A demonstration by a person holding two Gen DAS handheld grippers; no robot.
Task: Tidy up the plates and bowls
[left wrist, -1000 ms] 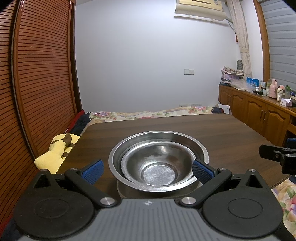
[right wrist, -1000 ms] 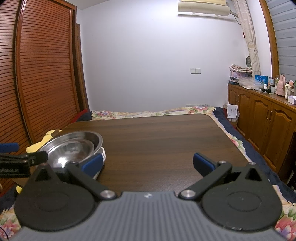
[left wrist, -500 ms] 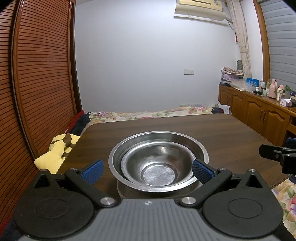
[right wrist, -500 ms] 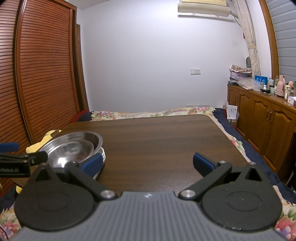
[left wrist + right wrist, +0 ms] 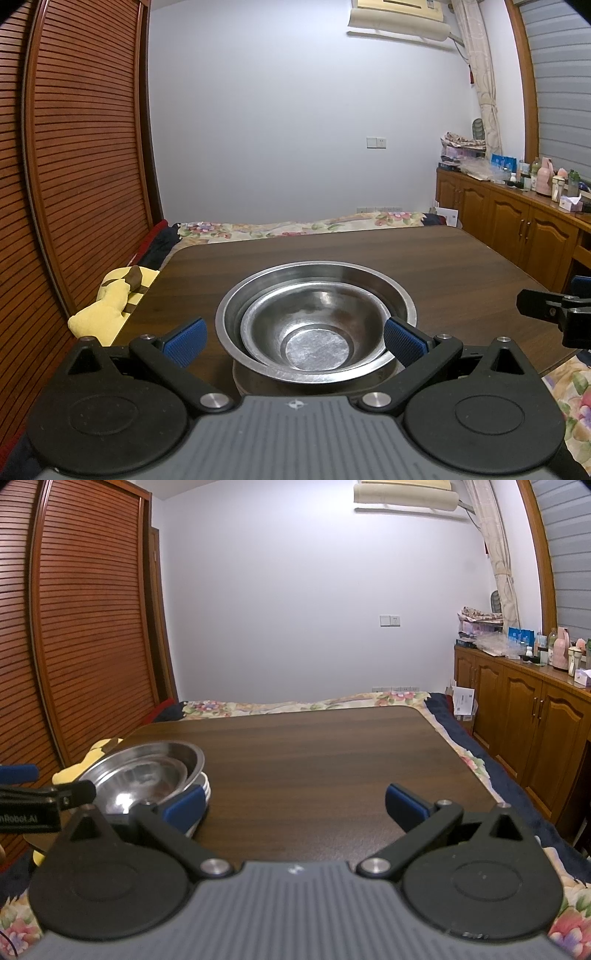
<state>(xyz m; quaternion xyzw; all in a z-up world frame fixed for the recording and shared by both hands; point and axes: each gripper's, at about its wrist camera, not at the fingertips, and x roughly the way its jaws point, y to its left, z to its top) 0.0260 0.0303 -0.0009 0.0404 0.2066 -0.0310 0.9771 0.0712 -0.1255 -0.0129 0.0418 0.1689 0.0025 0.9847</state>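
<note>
Inspecting the stack from the left wrist view, I find a small stainless-steel bowl (image 5: 314,332) nested inside a larger stainless-steel bowl (image 5: 369,275), and both sit on what look like white plates (image 5: 205,788), whose stacked rims show only in the right wrist view. The whole pile stands near the front left corner of the dark wooden table (image 5: 332,760).

My left gripper (image 5: 293,336) is spread wide, its blue-padded fingers (image 5: 184,336) flanking the bowls on either side and gripping nothing; I cannot tell whether a pad touches the outer rim. My right gripper (image 5: 295,805) is likewise spread and empty, held over bare tabletop with its left pad just beside the plates.

Finding: I judge the organizing to be essentially complete. The bowls are nested by size, the plates are gathered beneath them, and I see no loose dish elsewhere on the table in either view. How many plates lie under the bowls is not clear, as most of them are hidden.

Outstanding: little beyond drawing both grippers clear without nudging the pile. The small bowl sits toward the near side of the larger one, so a minor centring could be considered. A yellow plush toy (image 5: 110,302) lies off the table's left edge and has no part in the task.
</note>
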